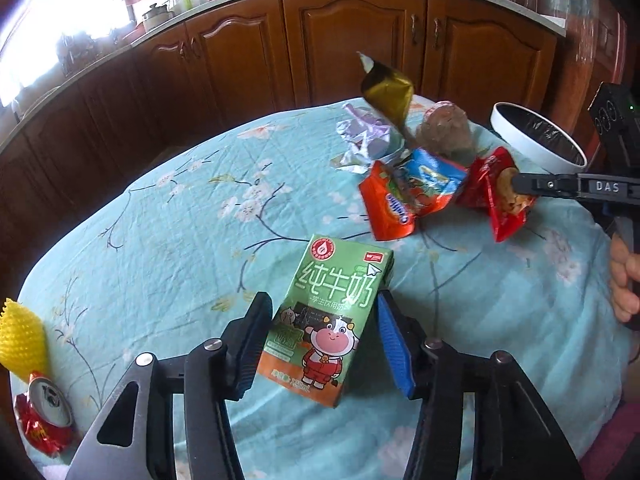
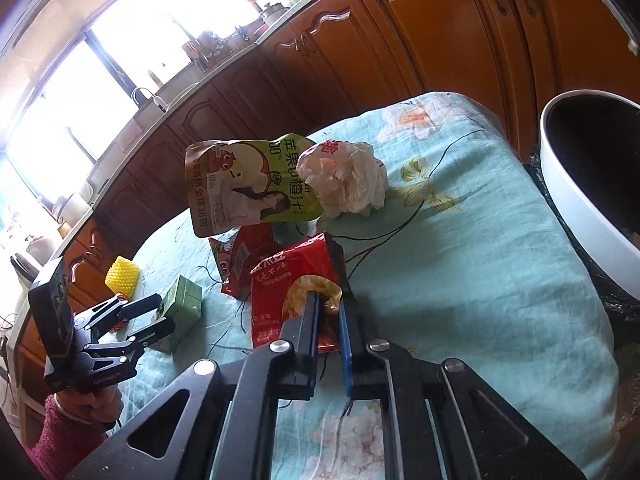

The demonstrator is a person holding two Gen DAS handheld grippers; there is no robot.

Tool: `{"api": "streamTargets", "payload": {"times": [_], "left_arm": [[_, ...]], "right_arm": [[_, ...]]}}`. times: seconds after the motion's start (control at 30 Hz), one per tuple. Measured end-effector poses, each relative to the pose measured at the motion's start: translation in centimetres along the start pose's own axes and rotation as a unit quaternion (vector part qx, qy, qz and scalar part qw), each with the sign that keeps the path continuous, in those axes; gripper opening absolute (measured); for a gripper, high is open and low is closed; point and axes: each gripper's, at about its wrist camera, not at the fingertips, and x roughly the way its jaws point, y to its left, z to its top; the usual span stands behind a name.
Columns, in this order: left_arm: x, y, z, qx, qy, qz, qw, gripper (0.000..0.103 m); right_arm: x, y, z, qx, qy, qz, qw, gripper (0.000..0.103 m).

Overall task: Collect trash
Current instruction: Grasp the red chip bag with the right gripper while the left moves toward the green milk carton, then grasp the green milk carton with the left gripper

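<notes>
A green milk carton (image 1: 328,320) lies on the teal flowered tablecloth (image 1: 168,248). My left gripper (image 1: 320,340) is open with one finger on each side of the carton; it also shows in the right wrist view (image 2: 160,314) beside the carton (image 2: 182,300). My right gripper (image 2: 328,312) is shut on a red snack wrapper (image 2: 288,280), which also shows in the left wrist view (image 1: 494,192) at the right gripper's tip (image 1: 516,184). A white trash bin (image 2: 580,200) with a black liner stands off the table's right edge.
More trash lies on the table: a green juice pouch (image 2: 248,180), crumpled white plastic (image 2: 348,180), an orange-blue wrapper (image 1: 404,196), silver foil (image 1: 360,140), a crushed red can (image 1: 44,416) and yellow foam netting (image 1: 20,336). Wooden cabinets (image 1: 320,40) stand behind.
</notes>
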Motion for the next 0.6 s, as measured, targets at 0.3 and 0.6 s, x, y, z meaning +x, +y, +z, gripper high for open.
{"api": "streamTargets", "payload": {"times": [0.3,0.6], "left_arm": [[-0.3,-2.7,1.0,0.007,0.019,-0.019,0.9996,0.006],[-0.7,-2.5,0.7,0.024,0.015,0.037,0.9989,0.077]], "right_arm": [[-3.3,-0.9,-0.4,-0.002,-0.027,0.0,1.0,0.007],[-4.0,-1.2,-0.8,0.004,-0.026,0.007,1.0,0.007]]}}
